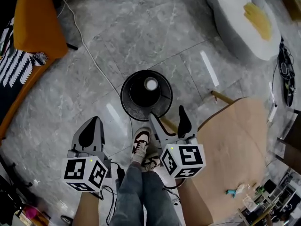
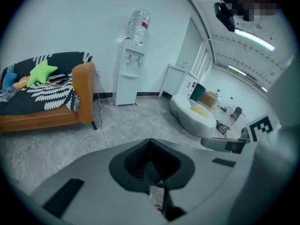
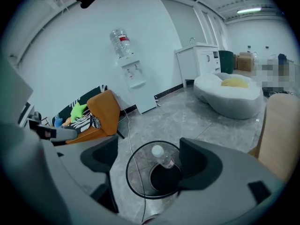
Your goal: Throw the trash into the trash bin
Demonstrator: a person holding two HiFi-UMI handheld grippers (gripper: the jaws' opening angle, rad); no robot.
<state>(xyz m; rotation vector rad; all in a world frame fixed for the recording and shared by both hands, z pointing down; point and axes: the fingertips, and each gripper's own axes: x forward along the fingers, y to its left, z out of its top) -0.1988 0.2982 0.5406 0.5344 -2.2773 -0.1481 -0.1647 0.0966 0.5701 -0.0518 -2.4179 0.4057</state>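
Observation:
The black mesh trash bin (image 1: 134, 108) stands on the grey floor just ahead of my feet. A clear plastic bottle with a white cap (image 1: 151, 84) lies inside it, and it also shows in the right gripper view as the bottle (image 3: 164, 158) in the bin (image 3: 136, 182). My right gripper (image 1: 170, 124) hangs over the bin's near rim. Its jaws stand wide apart with nothing between them, and the bin shows through the gap of the right gripper (image 3: 150, 165). My left gripper (image 1: 90, 133) is to the left of the bin, shut and empty, and the pads of the left gripper (image 2: 151, 162) meet.
An orange sofa (image 1: 33, 25) with a patterned throw is at the far left, and a white cable (image 1: 89, 55) runs across the floor to the bin. A white beanbag (image 1: 237, 22) sits at the back right. A wooden table (image 1: 235, 154) is close on the right. The person's legs and shoe (image 1: 140, 145) are between the grippers.

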